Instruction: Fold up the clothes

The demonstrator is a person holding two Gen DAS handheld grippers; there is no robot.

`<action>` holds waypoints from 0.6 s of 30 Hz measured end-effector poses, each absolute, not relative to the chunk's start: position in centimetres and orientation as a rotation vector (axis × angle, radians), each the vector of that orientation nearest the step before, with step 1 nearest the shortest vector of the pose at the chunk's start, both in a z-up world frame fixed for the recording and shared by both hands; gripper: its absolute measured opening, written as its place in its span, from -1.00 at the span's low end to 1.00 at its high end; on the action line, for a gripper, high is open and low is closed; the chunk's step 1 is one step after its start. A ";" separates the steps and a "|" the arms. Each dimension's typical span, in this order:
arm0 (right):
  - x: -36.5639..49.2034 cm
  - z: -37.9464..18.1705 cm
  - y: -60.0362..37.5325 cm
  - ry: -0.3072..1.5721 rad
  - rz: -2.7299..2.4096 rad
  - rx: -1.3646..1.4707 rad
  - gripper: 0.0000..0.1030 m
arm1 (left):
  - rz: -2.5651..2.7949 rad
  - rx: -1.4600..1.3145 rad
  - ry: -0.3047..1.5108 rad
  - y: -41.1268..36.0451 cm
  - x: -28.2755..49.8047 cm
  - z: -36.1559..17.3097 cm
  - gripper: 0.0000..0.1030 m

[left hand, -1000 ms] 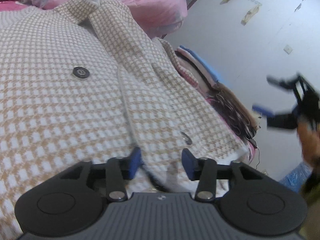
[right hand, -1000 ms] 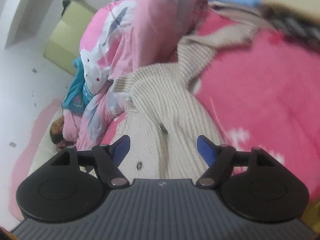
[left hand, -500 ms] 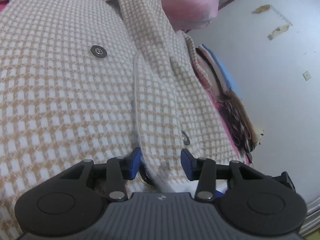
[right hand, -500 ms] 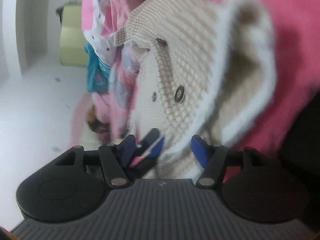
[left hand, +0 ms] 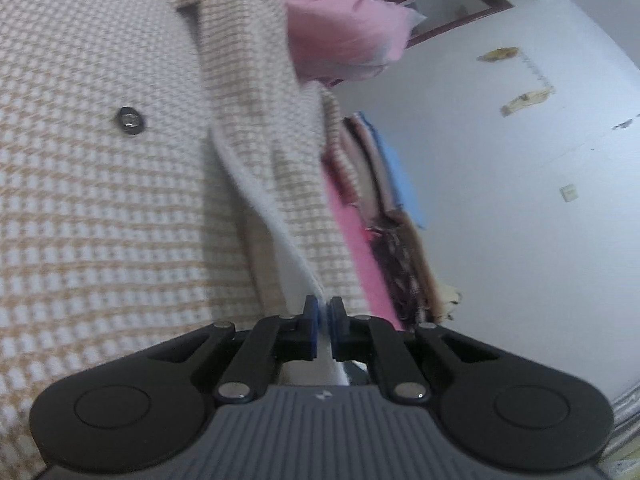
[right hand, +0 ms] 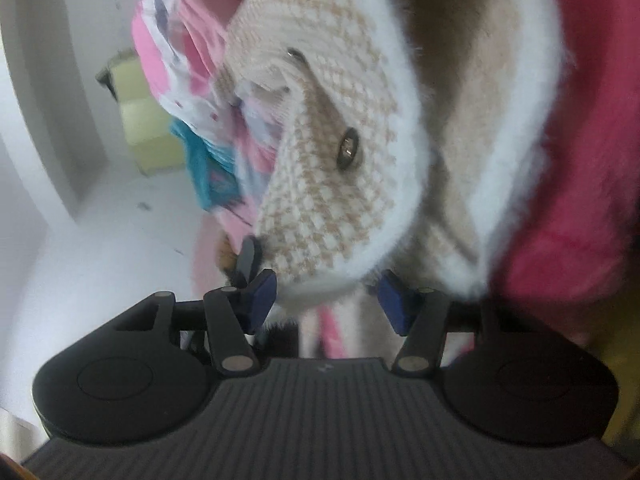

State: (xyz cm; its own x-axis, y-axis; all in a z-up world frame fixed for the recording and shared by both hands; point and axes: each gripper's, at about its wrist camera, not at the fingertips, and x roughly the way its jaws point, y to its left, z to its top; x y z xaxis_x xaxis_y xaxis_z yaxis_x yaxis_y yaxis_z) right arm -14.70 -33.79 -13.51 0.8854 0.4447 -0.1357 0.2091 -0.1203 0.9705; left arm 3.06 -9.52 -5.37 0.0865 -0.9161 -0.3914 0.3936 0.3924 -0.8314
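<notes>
Pinched tight on the white trimmed edge of the checked jacket (left hand: 120,220), the left gripper (left hand: 324,320) had just closed its jaws, and the cloth ran up from the pads across the pink bedding (left hand: 352,240). One dark button (left hand: 129,121) lay on the flat front panel.

From the right wrist, the right gripper (right hand: 326,296) had its jaws part spread and closing, with the jacket's fluffy hem (right hand: 404,200) between the pads but not clearly clamped. No fold looked finished: the jacket was only being gathered at its lower edge, with folding left.
</notes>
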 end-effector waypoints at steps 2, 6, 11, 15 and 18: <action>-14.7 -13.8 -33.8 0.465 0.229 1.734 -0.43 | -1.082 -0.613 1.068 -9.8 3.0 -5.6 -0.88; -14.7 -14.1 -34.1 0.404 0.250 1.759 -0.86 | -1.099 -0.657 1.072 -9.4 3.5 -6.3 -0.87; -15.3 -13.8 -35.5 0.307 0.266 1.769 -0.91 | -1.060 -0.717 1.085 -9.0 5.5 -7.1 -0.40; -16.1 -13.0 -37.5 0.194 0.283 1.762 -0.92 | -0.996 -0.725 1.102 -9.9 8.3 -7.7 -0.35; -16.5 -12.7 -38.9 0.131 0.290 1.766 -0.92 | -0.936 -0.724 1.101 -10.8 11.6 -8.0 -0.25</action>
State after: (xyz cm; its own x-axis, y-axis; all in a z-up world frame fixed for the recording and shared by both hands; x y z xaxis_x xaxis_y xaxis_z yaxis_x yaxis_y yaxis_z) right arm -16.47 -38.92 -12.68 0.9617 0.2451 0.1230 -0.0698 -0.2150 0.9741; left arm 11.59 -10.76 -8.01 0.1645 -0.8976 -0.4090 0.2594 0.4395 -0.8600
